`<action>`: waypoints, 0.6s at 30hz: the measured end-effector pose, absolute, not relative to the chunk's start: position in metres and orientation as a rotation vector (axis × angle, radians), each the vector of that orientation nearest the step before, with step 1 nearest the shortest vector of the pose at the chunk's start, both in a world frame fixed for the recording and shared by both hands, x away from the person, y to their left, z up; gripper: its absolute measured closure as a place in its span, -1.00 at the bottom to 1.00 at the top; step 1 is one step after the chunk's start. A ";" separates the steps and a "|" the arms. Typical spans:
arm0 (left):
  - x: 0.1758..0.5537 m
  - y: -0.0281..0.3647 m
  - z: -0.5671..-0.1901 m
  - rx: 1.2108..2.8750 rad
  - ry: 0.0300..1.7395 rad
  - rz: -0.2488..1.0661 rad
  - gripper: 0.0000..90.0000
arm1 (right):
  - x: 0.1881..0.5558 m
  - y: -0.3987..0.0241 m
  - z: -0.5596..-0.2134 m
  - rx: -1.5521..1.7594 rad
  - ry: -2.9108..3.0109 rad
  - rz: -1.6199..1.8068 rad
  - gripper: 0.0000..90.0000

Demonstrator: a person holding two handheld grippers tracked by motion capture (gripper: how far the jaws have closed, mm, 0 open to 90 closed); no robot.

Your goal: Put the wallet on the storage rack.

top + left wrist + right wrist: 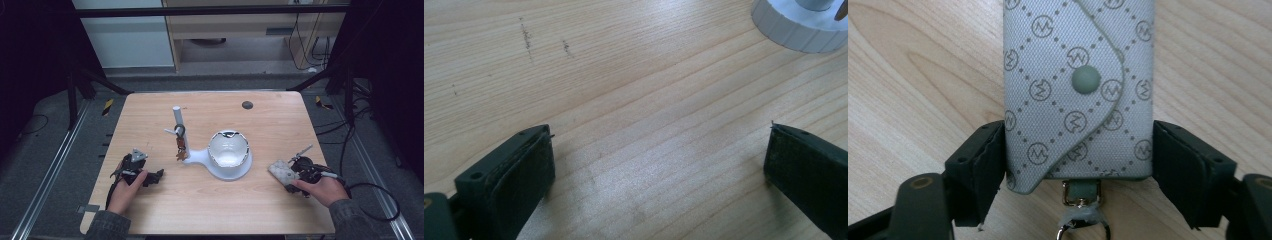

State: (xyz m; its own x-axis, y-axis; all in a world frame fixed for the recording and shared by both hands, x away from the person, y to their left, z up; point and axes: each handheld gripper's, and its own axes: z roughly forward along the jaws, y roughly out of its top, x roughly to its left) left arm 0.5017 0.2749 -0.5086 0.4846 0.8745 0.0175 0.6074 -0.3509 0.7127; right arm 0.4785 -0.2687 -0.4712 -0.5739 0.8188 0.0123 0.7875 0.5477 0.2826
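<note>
A grey key pouch (1078,75) with a monogram print and a snap button lies flat on the wooden table, its metal ring end toward the camera. My right gripper (1078,140) has both pads against the pouch's long sides. In the high view the pouch (281,171) sits at the table's right with the right gripper (289,175) behind it in the person's hand. My left gripper (659,135) stands open over bare wood, nothing between its jaws; in the high view the left gripper (152,176) rests at the front left.
A white stand (227,172) with a round dish and an upright post (177,117) occupies the table's middle; a bunch of keys (180,146) hangs on its hook. Its base (799,30) lies beyond the left jaws. A small black disc (247,105) lies at the back.
</note>
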 end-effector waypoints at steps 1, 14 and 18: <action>0.502 0.275 -0.509 2.084 1.217 0.531 -1.00 | 0.478 -0.269 -0.472 1.383 2.660 0.396 -0.47; 0.502 0.275 -0.509 2.084 1.217 0.531 -1.00 | 0.477 -0.268 -0.468 1.324 2.665 0.389 -0.32; 0.501 0.275 -0.509 2.084 1.216 0.530 -1.00 | 0.474 -0.266 -0.459 1.277 2.670 0.386 -0.31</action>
State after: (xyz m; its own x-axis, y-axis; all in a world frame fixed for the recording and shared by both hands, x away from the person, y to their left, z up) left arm 0.5015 0.2749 -0.5086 0.4855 0.8741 0.0166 0.6071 -0.3508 0.7130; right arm 0.4741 -0.2659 -0.4588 -0.6237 0.7811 -0.0297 0.7408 0.6027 0.2966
